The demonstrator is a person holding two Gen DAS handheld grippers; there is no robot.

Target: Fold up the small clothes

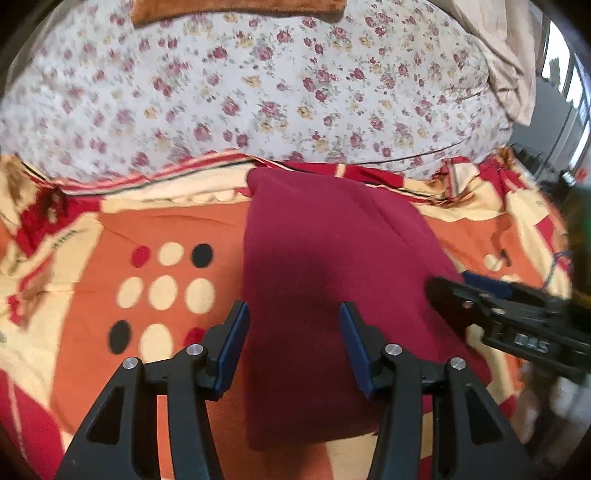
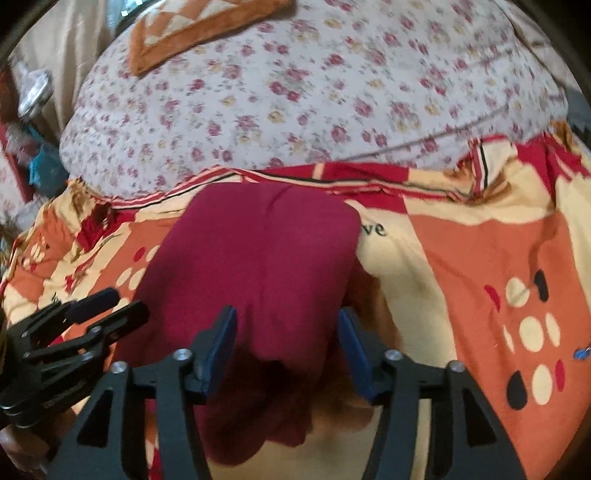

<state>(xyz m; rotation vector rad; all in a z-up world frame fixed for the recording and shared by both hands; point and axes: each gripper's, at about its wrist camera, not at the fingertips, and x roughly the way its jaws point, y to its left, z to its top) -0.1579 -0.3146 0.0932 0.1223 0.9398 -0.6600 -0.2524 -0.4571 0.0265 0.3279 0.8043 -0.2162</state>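
Note:
A dark red garment [image 1: 332, 266] lies folded lengthwise as a long strip on the patterned bedsheet [image 1: 166, 229]. It also shows in the right wrist view [image 2: 255, 258], with a seam down its middle and a rumpled near end. My left gripper [image 1: 294, 314] is open and empty, hovering over the garment's near left part. My right gripper [image 2: 287, 319] is open and empty over the garment's near right edge. The right gripper shows at the right of the left wrist view [image 1: 498, 310]. The left gripper shows at the lower left of the right wrist view [image 2: 85, 325].
A big floral pillow [image 1: 258, 85] lies just beyond the garment's far end, with an orange cushion [image 2: 192, 33] on top. A beige cloth [image 1: 509, 62] hangs at the far right. Clutter sits off the bed's left side [image 2: 29, 147].

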